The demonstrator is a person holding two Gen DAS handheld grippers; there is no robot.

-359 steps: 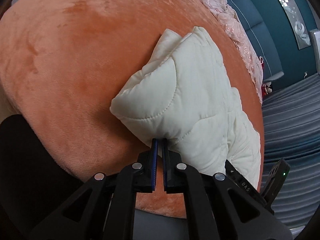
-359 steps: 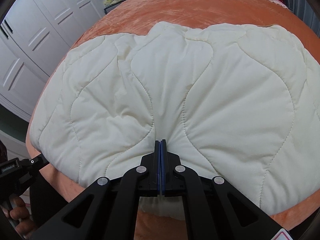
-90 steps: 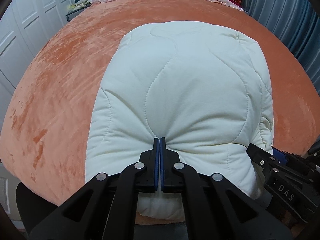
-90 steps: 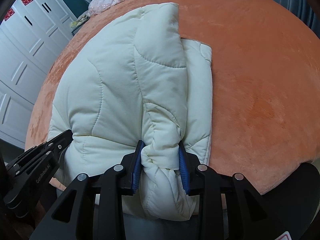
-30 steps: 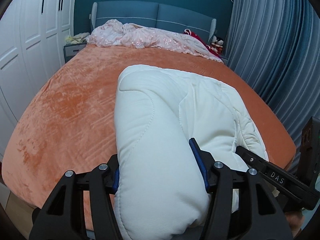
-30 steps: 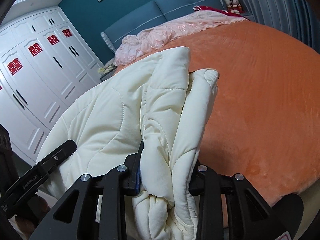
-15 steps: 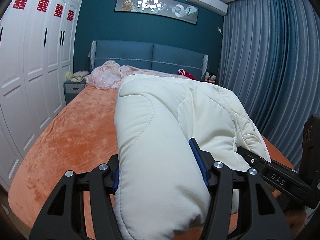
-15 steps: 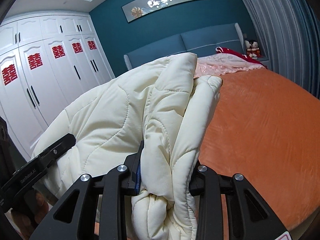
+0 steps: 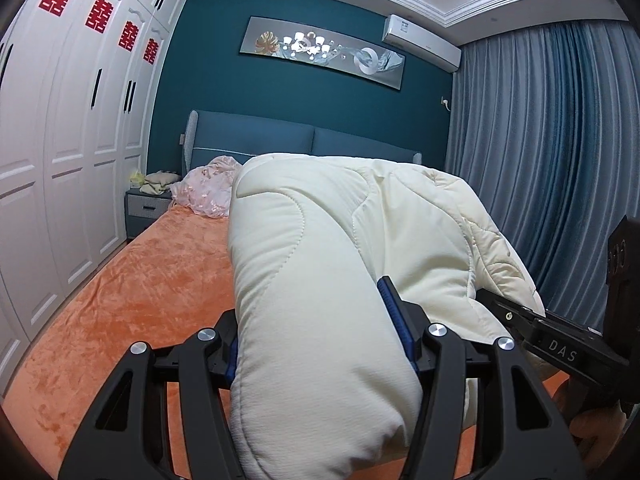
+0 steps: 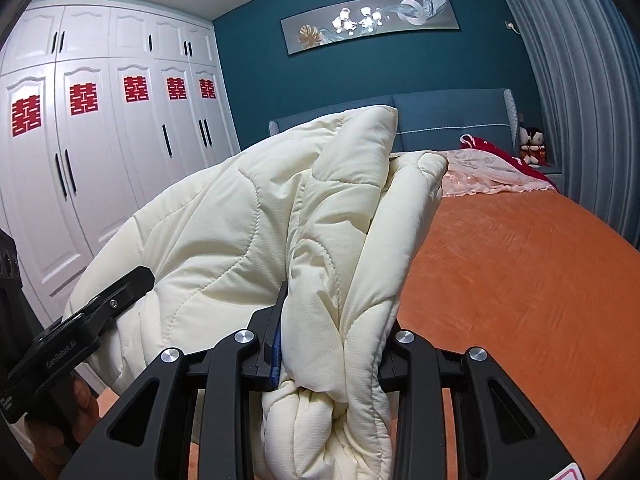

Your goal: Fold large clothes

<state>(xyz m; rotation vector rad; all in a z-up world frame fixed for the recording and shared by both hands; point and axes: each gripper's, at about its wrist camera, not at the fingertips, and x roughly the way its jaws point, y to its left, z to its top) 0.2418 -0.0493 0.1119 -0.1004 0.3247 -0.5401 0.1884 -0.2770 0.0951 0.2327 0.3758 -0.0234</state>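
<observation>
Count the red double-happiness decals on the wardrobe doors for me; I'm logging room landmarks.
5 in the right wrist view, one per door along the upper panels. More may lie beyond the frame's left edge.

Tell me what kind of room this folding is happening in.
A home bedroom, most likely: a bed with an orange cover and a blue padded headboard, white built-in wardrobes along one wall, and blue curtains opposite.

Both views are evenly and brightly lit from overhead. Ceiling lights are reflected as glare in the wall picture (image 9: 322, 52). Straight lines are bowed by fisheye distortion, the corners are vignetted black, and focus is kept sharp throughout.
</observation>
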